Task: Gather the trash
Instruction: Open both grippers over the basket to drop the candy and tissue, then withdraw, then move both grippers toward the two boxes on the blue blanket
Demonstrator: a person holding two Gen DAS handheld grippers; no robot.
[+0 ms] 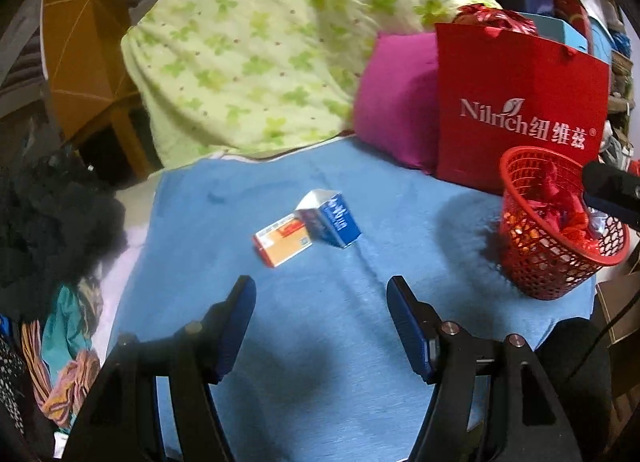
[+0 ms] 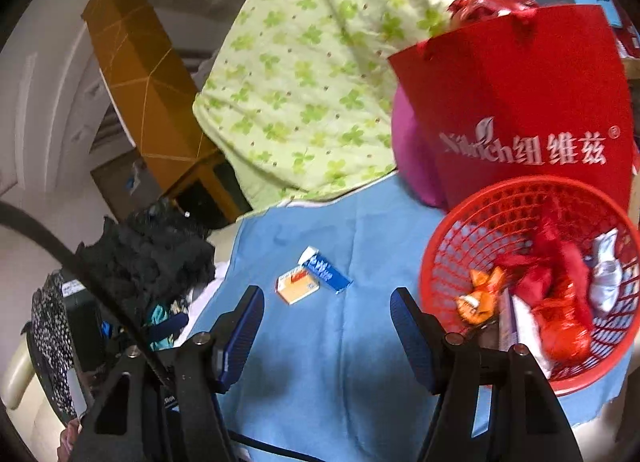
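At far left, dark clothes [image 1: 52, 222] lie heaped at the edge of a bed covered by a blue sheet [image 1: 320, 342]. Behind it a green flowered quilt [image 1: 256, 50] is bunched against an orange board [image 1: 80, 54].

Near the middle of the sheet lie two small cartons, touching: an orange box [image 1: 282, 240] on the left and a blue box [image 1: 330, 218] leaning across its right end. Both lie ahead of the left hand-held gripper [image 1: 322, 326], whose blue-padded jaws stand spread with nothing between them, over bare sheet.

From the right wrist view, the right hand-held gripper [image 2: 326, 336] is likewise spread and empty, with the same two boxes ahead of it, slightly left.

Further right, a pink cushion [image 1: 396, 102] leans behind a red paper bag [image 1: 520, 102] with white lettering. In front of the bag, at the sheet's right edge, stands a red mesh basket [image 2: 480, 214] already holding crumpled red wrappers [image 2: 560, 302], an orange wrapper [image 2: 478, 298] and a white scrap [image 2: 606, 274].
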